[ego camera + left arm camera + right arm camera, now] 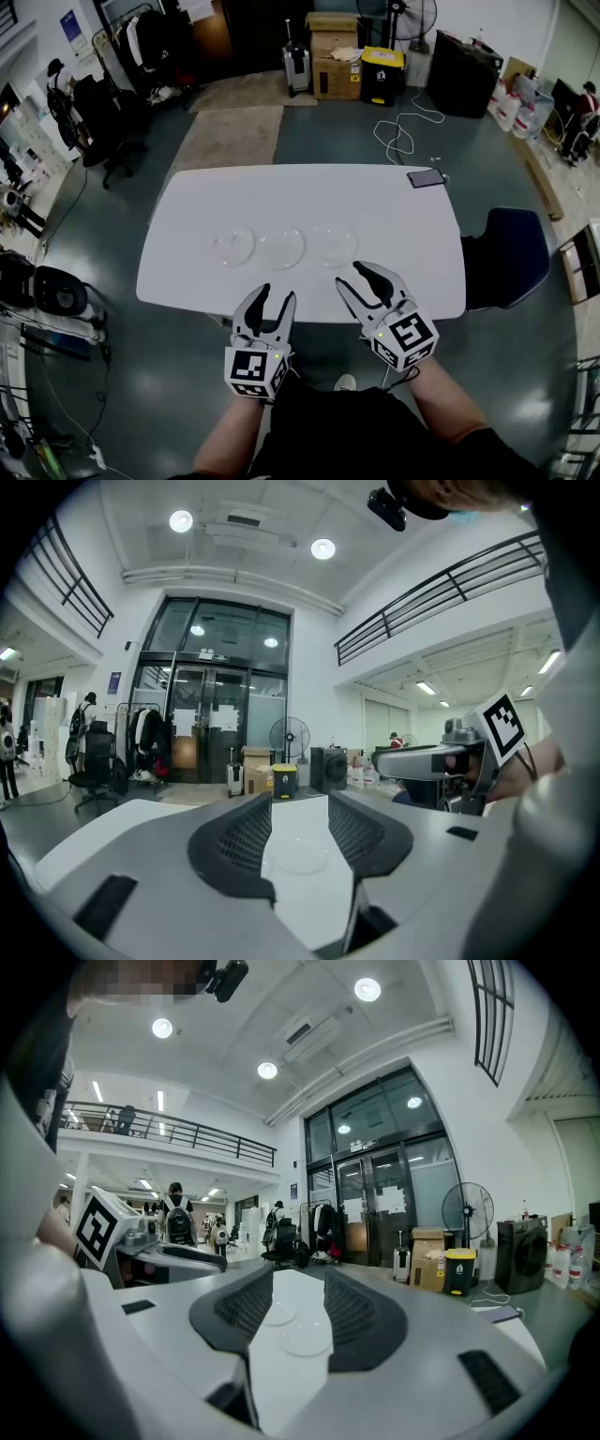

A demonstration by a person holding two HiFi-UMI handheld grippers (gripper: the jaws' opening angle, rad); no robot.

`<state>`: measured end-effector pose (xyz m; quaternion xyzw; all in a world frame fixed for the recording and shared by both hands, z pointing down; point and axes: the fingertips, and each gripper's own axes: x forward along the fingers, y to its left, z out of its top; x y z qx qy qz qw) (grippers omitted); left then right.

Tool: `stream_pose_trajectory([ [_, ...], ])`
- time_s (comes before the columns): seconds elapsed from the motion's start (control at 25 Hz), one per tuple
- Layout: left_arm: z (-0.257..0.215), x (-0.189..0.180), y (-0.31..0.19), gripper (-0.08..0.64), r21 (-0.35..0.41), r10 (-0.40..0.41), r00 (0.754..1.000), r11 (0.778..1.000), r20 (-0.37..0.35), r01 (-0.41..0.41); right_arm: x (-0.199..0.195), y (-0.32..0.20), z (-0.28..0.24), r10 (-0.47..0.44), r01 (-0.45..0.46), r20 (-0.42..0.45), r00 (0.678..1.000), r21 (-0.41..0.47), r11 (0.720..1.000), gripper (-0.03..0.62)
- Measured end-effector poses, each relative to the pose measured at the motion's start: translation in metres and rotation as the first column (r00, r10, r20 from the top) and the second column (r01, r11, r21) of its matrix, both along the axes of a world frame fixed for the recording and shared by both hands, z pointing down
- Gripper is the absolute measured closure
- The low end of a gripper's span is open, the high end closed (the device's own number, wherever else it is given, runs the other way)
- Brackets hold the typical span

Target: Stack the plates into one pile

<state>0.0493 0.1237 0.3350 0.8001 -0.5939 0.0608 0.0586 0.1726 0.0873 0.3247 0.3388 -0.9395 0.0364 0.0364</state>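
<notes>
Three clear glass plates lie in a row on the white table [375, 202]: a left plate [233, 245], a middle plate [280, 248] and a right plate [334, 246]. My left gripper [276, 296] hovers at the table's near edge, open and empty, in front of the middle plate [300, 855]. My right gripper [361, 274] is open too, just short of the right plate [305, 1338], with nothing between its jaws. In the right gripper view another plate [278, 1313] shows farther off.
A phone [427, 177] lies at the table's far right corner. A dark blue chair [511, 253] stands at the right side. Boxes, a suitcase, a yellow-lidded bin [382, 73] and a fan stand far behind on the floor.
</notes>
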Motion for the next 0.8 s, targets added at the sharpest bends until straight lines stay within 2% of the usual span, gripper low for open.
stream_pose_trajectory([
  [0.36,0.007,-0.053,-0.032,0.365,-0.019,-0.001,1.000,1.000,0.002,0.001,-0.051,-0.035,0.007,0.006,-0.006,0.007,1.000,-0.019,1.000,0.420],
  [0.8,0.020,-0.141,-0.072,0.364,-0.050,-0.061,0.998,0.997,-0.014,0.060,-0.130,-0.077,0.022,-0.016,0.016,0.000,1.000,-0.059,0.998,0.420],
])
